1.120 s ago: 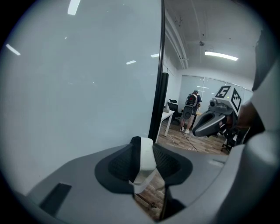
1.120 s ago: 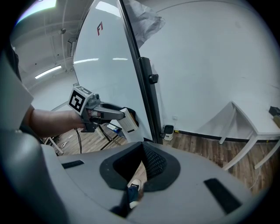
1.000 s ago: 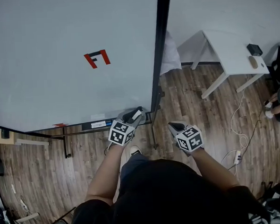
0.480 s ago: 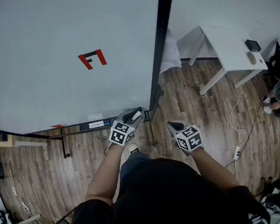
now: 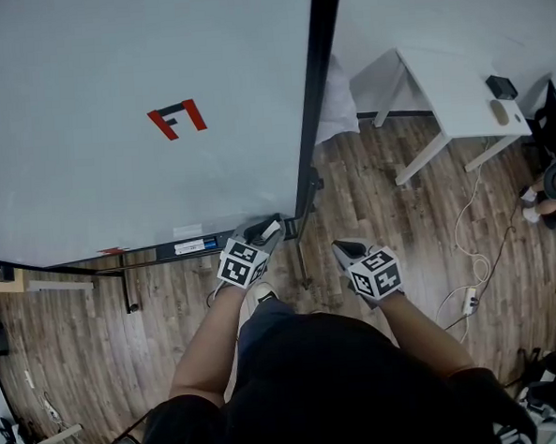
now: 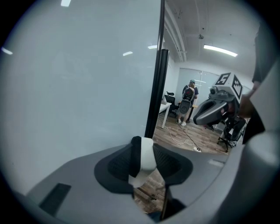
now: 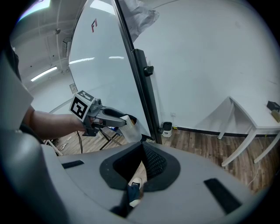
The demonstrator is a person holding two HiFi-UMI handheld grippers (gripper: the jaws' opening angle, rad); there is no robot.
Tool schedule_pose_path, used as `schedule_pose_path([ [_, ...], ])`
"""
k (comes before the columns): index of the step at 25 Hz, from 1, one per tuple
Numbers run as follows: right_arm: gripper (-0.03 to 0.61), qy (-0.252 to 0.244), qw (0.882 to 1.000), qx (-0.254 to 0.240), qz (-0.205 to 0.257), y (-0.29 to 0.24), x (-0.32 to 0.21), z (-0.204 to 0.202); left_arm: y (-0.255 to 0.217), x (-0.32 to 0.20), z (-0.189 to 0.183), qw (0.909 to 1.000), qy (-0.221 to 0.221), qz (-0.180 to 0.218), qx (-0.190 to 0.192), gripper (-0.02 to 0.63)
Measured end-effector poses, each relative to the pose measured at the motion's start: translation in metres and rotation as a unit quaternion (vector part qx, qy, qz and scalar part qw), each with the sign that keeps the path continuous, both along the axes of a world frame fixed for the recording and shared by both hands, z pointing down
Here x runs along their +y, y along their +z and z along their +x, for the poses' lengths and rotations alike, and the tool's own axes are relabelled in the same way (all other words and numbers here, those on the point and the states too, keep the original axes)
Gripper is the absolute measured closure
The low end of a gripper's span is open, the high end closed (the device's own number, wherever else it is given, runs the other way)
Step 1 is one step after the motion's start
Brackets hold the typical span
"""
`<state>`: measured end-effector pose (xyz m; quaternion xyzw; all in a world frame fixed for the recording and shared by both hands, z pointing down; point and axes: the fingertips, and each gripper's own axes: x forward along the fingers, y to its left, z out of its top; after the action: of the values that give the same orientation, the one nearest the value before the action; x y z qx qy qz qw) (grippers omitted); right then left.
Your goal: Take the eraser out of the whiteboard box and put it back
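Red mark (image 5: 177,118) on the whiteboard (image 5: 88,190) sits further left in the head view than a second ago. Both tools are at about the same spots in that view. Left tool (image 5: 263,232) has jaws that just opened a touch, but the eraser (image 6: 146,156) is between them with the pads on its sides, so it is gripped. In the left gripper view the eraser's black strip faces left and its white body faces right. The eraser is up off the floor (image 5: 399,209), at the board's lower right corner. It is just beside the right end of the black rail (image 5: 149,257) along the bottom edge, near the white-blue label (image 5: 195,245) and the black post (image 5: 313,102). Whether it touches the rail cannot be told. Right tool (image 7: 141,148) is well apart to the right and points down at the floor. Its tips are together with nothing between them, and only a shoe (image 7: 133,183) shows through the gap lower down. A white surface (image 5: 457,83) stands at the far right with a small black thing (image 5: 502,87) on it. A white cable (image 5: 472,251) lies on the floor below it. A person (image 6: 189,97) stands far off in the left gripper view.
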<state>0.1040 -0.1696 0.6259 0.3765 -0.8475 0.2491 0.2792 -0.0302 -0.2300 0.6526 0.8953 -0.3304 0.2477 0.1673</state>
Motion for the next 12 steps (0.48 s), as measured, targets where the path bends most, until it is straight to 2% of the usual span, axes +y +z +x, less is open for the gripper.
schedule_pose_path([
  [12,0.583,-0.006,1.0,-0.002,0.0,0.0006,-0.0001,-0.003,0.0014,0.0008,0.0012,0.9999,0.008,0.003,-0.013,0.451],
])
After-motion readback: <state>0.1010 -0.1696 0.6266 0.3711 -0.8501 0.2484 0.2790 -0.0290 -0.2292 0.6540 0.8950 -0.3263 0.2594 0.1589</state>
